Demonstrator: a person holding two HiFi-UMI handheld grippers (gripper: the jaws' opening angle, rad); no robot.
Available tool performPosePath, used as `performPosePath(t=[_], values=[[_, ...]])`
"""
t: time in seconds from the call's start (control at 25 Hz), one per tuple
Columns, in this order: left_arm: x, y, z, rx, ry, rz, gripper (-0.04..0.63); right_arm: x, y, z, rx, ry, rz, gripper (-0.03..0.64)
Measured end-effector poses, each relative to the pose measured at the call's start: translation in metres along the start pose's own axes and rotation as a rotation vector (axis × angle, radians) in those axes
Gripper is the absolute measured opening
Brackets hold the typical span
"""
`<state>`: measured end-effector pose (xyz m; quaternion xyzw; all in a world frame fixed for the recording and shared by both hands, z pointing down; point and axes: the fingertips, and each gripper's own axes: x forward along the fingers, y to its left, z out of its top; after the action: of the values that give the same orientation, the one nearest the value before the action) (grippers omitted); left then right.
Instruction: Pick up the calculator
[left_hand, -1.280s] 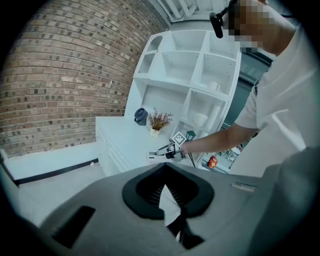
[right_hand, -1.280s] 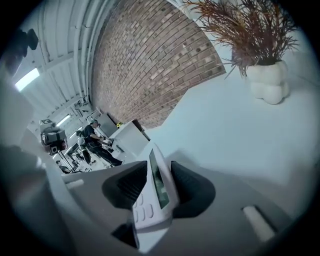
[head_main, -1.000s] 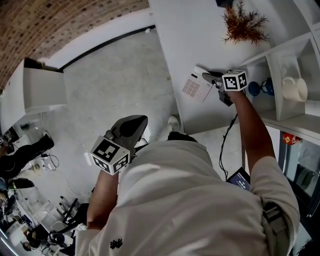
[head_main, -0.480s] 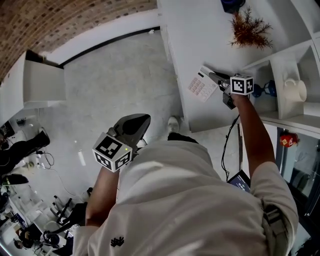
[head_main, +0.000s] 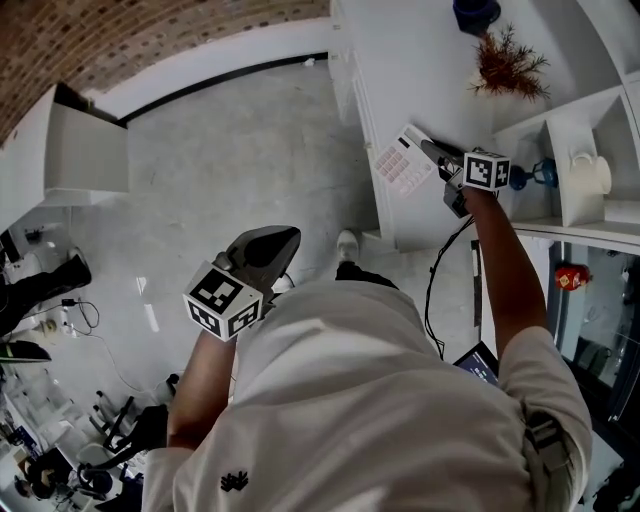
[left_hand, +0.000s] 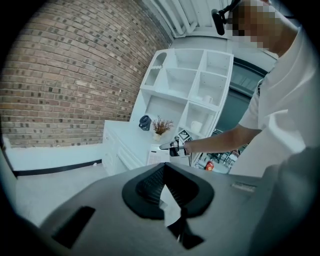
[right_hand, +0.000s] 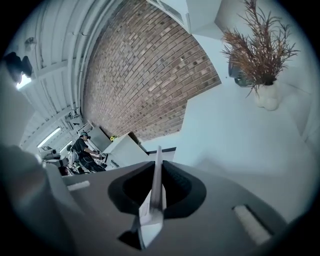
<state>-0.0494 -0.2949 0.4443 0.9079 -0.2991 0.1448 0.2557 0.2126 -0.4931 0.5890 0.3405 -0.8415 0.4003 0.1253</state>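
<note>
Right gripper (head_main: 432, 153): jaws just closing, now narrow, clamped on calculator (head_main: 400, 165). Calculator tilted, edge-on between pads, over front edge of counter (head_main: 420, 60). Left gripper (head_main: 268, 248): jaws together, empty, above floor (head_main: 230, 150).

The person wears a white short-sleeved T-shirt (head_main: 350, 400) with a small black emblem (head_main: 233, 487) on it; a grey strap (head_main: 545, 440) lies over the right shoulder; the left hand-held gripper (head_main: 288, 238) and the right hand-held gripper (head_main: 428, 150) have smooth grey bodies; ribbed black pads (left_hand: 147, 185) line the jaws; each carries a white cube (head_main: 222, 303) printed with black square markers.
</note>
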Motion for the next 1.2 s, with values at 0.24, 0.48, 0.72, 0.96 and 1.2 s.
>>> performPosePath(t=[0.24, 0.48, 0.72, 0.96, 1.2], values=[[-0.037, 0.008, -0.015, -0.005, -0.018, 0.003, 0.006, 0.013, 0.052, 0.005, -0.002, -0.047, 0.020, 0.058], [-0.075, 0.017, -0.029, -0.003, -0.034, -0.005, 0.006, 0.029, 0.117, 0.007, -0.018, -0.079, 0.051, 0.058], [-0.113, 0.019, -0.043, 0.013, -0.042, -0.019, 0.006, 0.041, 0.180, -0.002, -0.045, -0.077, 0.076, 0.058], [-0.154, 0.023, -0.064, 0.017, -0.042, -0.025, 0.006, 0.054, 0.237, -0.021, -0.073, -0.073, 0.098, 0.058], [-0.185, 0.018, -0.086, 0.023, -0.037, -0.041, 0.006, 0.060, 0.289, -0.039, -0.099, -0.075, 0.121, 0.058]])
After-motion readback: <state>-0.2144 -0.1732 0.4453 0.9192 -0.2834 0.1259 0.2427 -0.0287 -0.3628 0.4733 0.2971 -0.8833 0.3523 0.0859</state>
